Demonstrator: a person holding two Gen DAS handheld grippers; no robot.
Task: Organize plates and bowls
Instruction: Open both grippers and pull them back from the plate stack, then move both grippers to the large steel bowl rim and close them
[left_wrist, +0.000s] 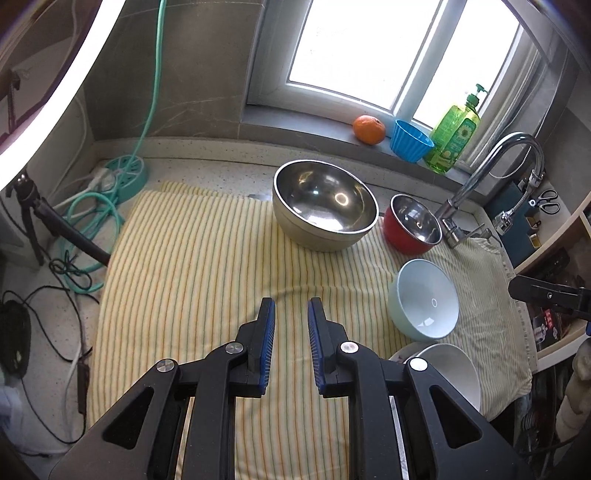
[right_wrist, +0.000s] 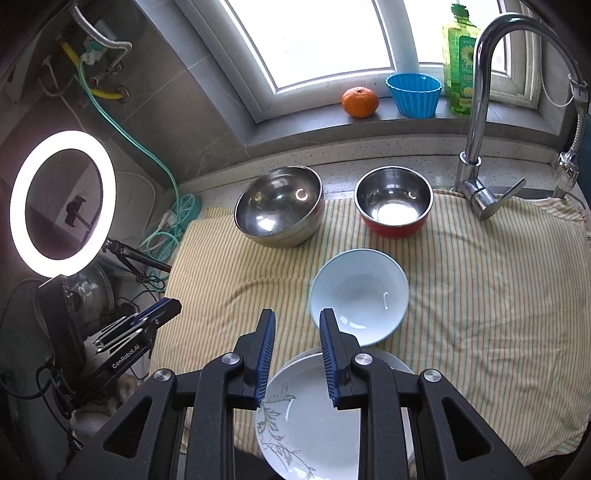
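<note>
On a striped yellow towel (left_wrist: 192, 266) stand a large steel bowl (left_wrist: 325, 205), a red bowl with a steel inside (left_wrist: 413, 225), a pale blue bowl (left_wrist: 424, 299) and a white plate (left_wrist: 454, 373). My left gripper (left_wrist: 291, 312) is open and empty above the towel, left of the pale blue bowl. In the right wrist view my right gripper (right_wrist: 297, 325) is open and empty, hovering over a white plate with a leaf pattern (right_wrist: 306, 417), just in front of the pale blue bowl (right_wrist: 360, 295). The steel bowl (right_wrist: 279, 206) and red bowl (right_wrist: 393, 205) stand behind.
A tap (right_wrist: 480, 110) rises at the towel's back right. An orange (right_wrist: 360, 102), a blue cup (right_wrist: 413, 94) and a green soap bottle (right_wrist: 460, 62) stand on the window sill. A ring light (right_wrist: 61, 203), hoses and cables (left_wrist: 92, 218) crowd the left.
</note>
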